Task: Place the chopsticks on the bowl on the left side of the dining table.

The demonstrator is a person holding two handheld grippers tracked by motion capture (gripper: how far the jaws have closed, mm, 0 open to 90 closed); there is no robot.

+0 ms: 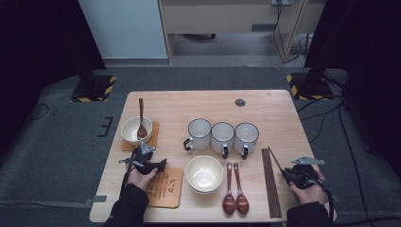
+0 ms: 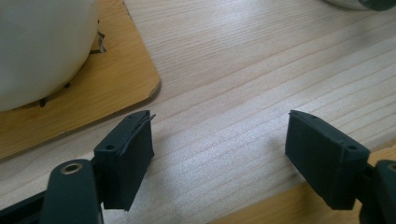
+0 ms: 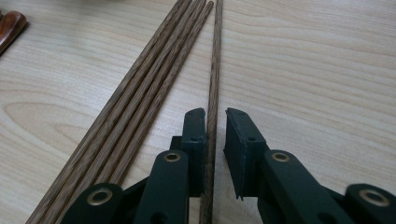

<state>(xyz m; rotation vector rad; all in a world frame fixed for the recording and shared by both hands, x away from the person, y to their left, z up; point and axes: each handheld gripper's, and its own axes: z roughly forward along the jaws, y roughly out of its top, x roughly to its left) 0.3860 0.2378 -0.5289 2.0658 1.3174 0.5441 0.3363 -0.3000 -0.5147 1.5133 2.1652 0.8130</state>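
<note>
Right tool [image 3: 215, 122] slack around lone chopstick [image 3: 213, 84]; left tool [image 2: 219, 140] agape; coaster [image 1: 164, 187] markings unreadable

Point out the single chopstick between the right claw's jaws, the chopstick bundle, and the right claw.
single chopstick [image 3: 213, 70], right gripper view, mid-shaft
chopstick bundle [image 3: 154, 79], right gripper view, middle of shafts
right claw [image 3: 215, 122], right gripper view, between fingertips

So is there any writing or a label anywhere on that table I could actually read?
Nothing can be read as words.
Near wooden mat: rows of dark marks that look like writing, too small and blurred to read.
Far wooden mat under the bowl: dark marks at the bowl's edge, mostly hidden, unreadable.
Yellow and black striped plates on the floor: warning stripes, no text.
Mugs, spoons, chopsticks: no lettering visible.
</note>
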